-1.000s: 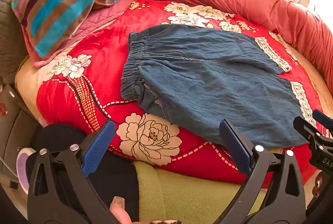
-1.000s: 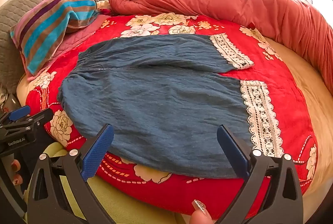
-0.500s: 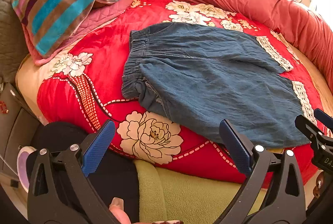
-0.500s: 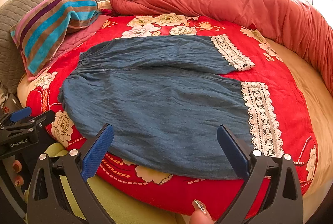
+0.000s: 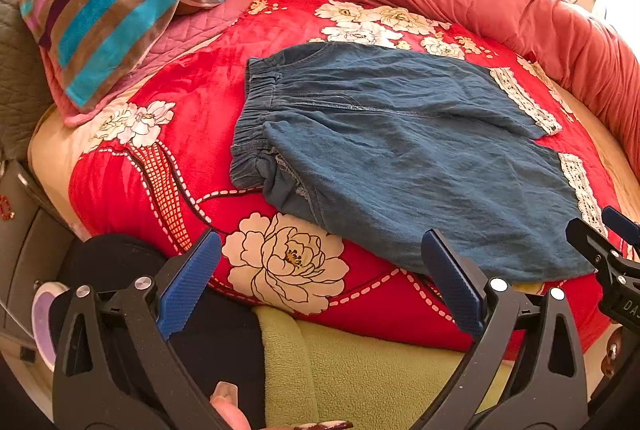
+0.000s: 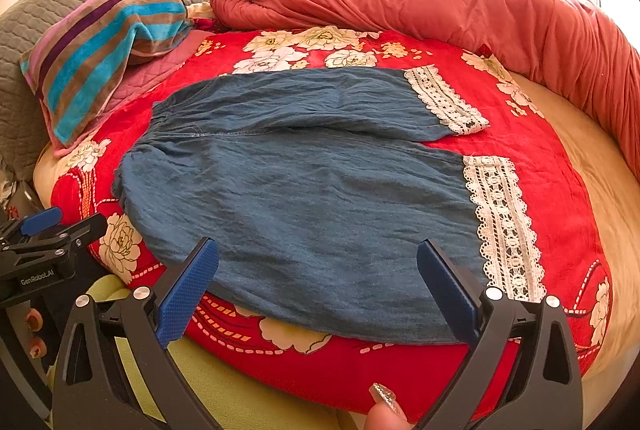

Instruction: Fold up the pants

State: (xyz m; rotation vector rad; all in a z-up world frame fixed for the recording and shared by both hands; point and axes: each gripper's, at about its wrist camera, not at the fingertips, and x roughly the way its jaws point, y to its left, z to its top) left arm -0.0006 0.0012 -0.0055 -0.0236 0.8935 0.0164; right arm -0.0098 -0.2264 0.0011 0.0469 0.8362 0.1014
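Left wrist view: my left hand-held gripper [image 5: 320,286] hangs at the bottom of the frame, its blue-padded fingers [image 5: 188,288] spread wide and holding nothing, above the near edge of the red floral velvet blanket [image 5: 192,118] on the bed. Blue denim pants with white lace cuffs [image 5: 400,158] lie flat across the centre of the frame, elastic waistband toward the left, both legs running to the right, the near hem just beyond my right-hand finger. My right hand-held gripper [image 5: 612,250] pokes in at the right edge beside the lower lace cuff [image 5: 580,186].

From the right wrist view, my right hand-held gripper [image 6: 318,290] is likewise spread and empty at the bottom of the frame, with the pants [image 6: 304,198] filling the middle and the near leg's edge between its fingers. My left hand-held gripper [image 6: 44,234] shows at the left edge. A striped towel-covered pillow [image 6: 104,46] sits upper left; a rolled coral-red quilt [image 6: 400,2] curves along the top and right.
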